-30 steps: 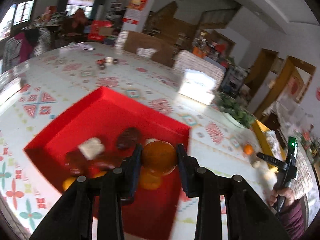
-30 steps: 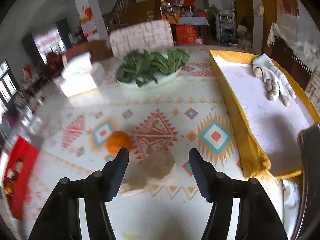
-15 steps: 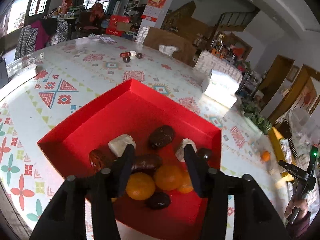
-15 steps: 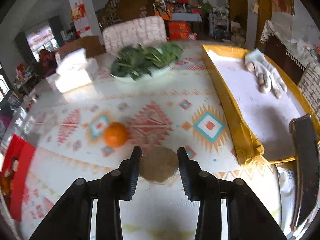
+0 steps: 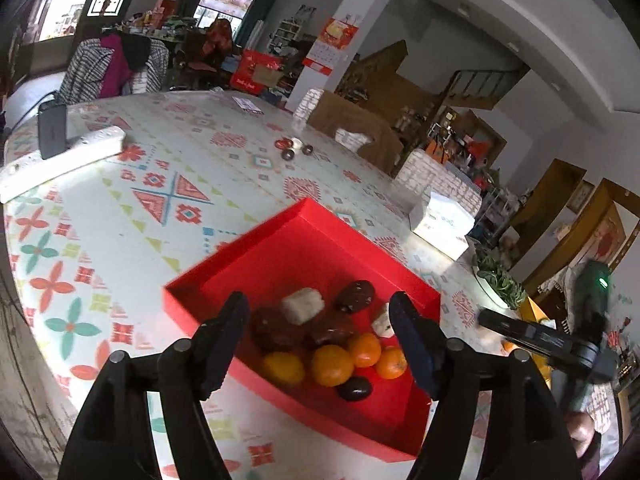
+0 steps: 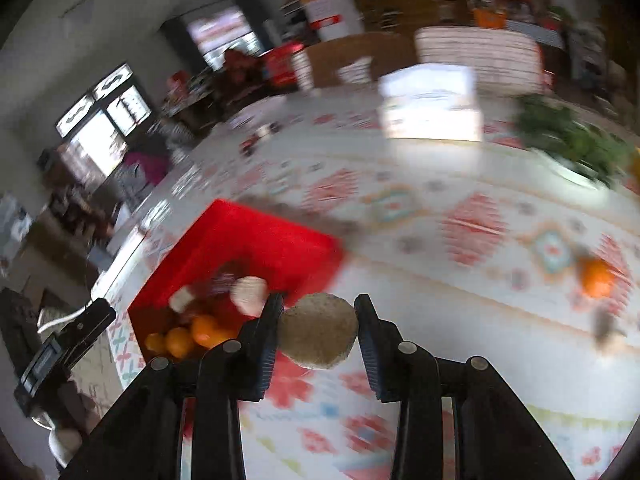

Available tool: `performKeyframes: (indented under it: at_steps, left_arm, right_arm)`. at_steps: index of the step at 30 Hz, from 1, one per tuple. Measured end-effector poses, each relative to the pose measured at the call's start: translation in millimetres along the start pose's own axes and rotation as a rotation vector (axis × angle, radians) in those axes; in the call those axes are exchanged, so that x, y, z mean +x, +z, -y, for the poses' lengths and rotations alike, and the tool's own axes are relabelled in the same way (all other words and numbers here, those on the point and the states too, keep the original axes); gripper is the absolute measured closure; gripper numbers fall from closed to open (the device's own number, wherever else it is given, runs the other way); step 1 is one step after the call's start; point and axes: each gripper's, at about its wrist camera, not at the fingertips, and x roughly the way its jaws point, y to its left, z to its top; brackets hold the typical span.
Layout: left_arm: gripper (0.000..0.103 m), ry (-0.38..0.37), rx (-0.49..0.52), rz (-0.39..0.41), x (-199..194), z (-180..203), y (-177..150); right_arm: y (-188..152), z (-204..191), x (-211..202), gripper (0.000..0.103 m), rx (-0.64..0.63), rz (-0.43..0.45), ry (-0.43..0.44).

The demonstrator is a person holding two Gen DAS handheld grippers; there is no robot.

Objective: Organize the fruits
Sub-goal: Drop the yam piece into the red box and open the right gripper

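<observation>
A red tray (image 5: 244, 252) on the patterned table holds several oranges (image 5: 332, 365), dark brown fruits (image 5: 355, 296) and pale pieces (image 5: 302, 305). My left gripper (image 5: 320, 340) is open and empty, raised above the tray's near side. My right gripper (image 6: 318, 330) is shut on a round tan-brown fruit (image 6: 318, 332) and holds it in the air just right of the red tray (image 6: 256, 236). One orange (image 6: 596, 278) lies on the table at the far right. The right gripper also shows in the left wrist view (image 5: 536, 336).
A white tissue box (image 5: 442, 226) and a plate of green leaves (image 5: 498, 280) stand beyond the tray. A white power strip (image 5: 60, 156) and a dark phone (image 5: 52, 130) lie at the far left. Small dark items (image 5: 294, 148) sit mid-table.
My left gripper let an orange go into the tray, opened and pulled back. My right gripper closed on the tan-brown fruit, lifted it and swung left toward the red tray.
</observation>
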Motion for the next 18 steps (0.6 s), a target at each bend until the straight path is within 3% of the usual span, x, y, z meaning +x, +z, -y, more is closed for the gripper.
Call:
performKeyframes:
  at_steps: [6, 8, 9, 10, 12, 18]
  left_arm:
    - [0.029, 0.015, -0.006, -0.001, -5.8, -16.5, -1.2]
    - [0.028, 0.012, -0.014, -0.005, -5.8, -20.7, -2.0]
    - [0.027, 0.011, -0.015, -0.006, -5.4, -21.6, -2.5]
    - [0.026, 0.009, -0.017, -0.008, -5.3, -22.4, -3.5]
    - [0.026, 0.004, -0.019, -0.013, -3.9, -22.9, -4.3]
    - [0.026, -0.018, -0.008, -0.022, -3.3, -13.6, -8.2]
  right_arm:
    - [11.1, -48.3, 70.1, 0.062, -0.061, -0.077, -0.036]
    - [14.0, -53.7, 86.3, 0.055, -0.06, -0.087, -0.046]
    - [16.0, -54.6, 90.6, 0.045, -0.057, -0.085, -0.054]
    - [18.8, -55.3, 91.2, 0.037, -0.052, -0.071, -0.049]
    - [22.2, -55.3, 82.9, 0.031, -0.044, -0.038, -0.033]
    - [20.4, -51.5, 41.5, 0.029, -0.071, 0.039, -0.07]
